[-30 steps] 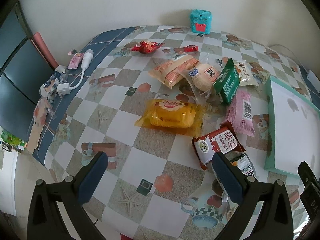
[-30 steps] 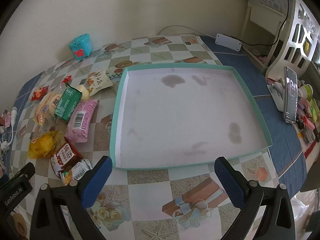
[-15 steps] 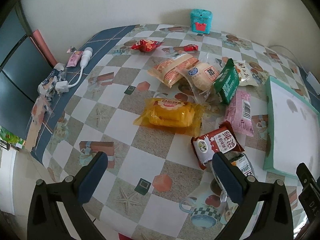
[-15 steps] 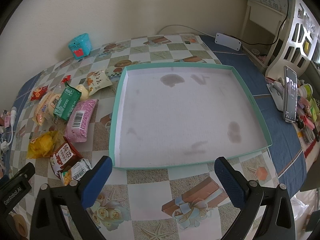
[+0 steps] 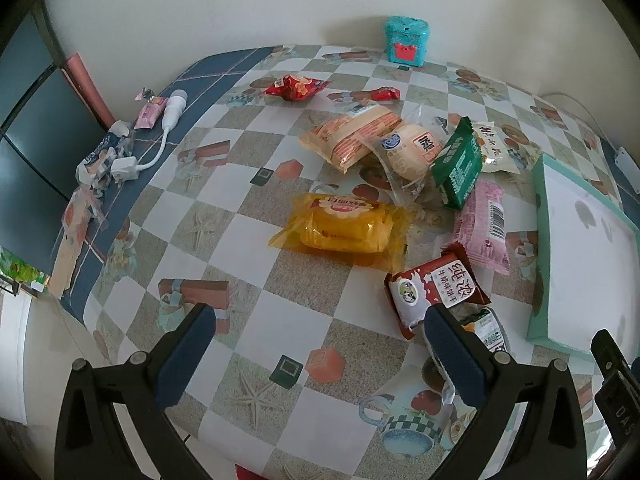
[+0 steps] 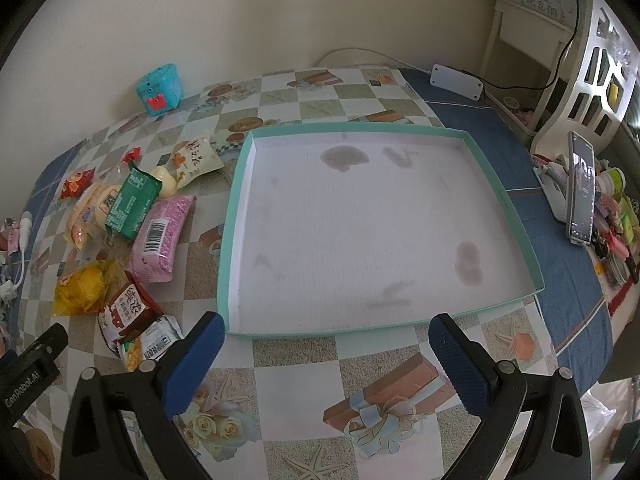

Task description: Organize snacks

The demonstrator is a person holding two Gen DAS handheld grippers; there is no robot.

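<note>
Left wrist view, L to R, catalogue of worktop w/ checked cloth:

- Far L edge: white charger w/ cable, small wrappers. Not snacks to sort, judged; leave.
- Back centre: red candy pack, small red sachet; teal box toy by wall.
- Mid: orange-striped bread pack, clear bun pack overlapping it, green packet leaning on the bun, white-cream pouch behind.
- Centre: yellow cake pack, lying alone, flat.
- R of it: pink wafer pack, red milk-biscuit pack, green/white pack partly under it.
- Far R: teal tray, nothing in it yet.
- Left gripper: fingers spread wide, holding nothing, above bare cloth near front edge.

Right wrist view: right gripper also spread wide, nothing held, at tray's near rim; phone on stand off to R.

Step judged: first pick, no snack moved yet. Advice: take loose outliers first, i.e. red milk-biscuit pack, nearest left gripper's R finger, or yellow cake pack. Pinch across short width, at the sealed seam if poss., light squeeze since contents crush. Film is slippery; lift straight up so green/white pack under isn't dragged. Place at tray's far corner, rows, keep near side free.
</note>
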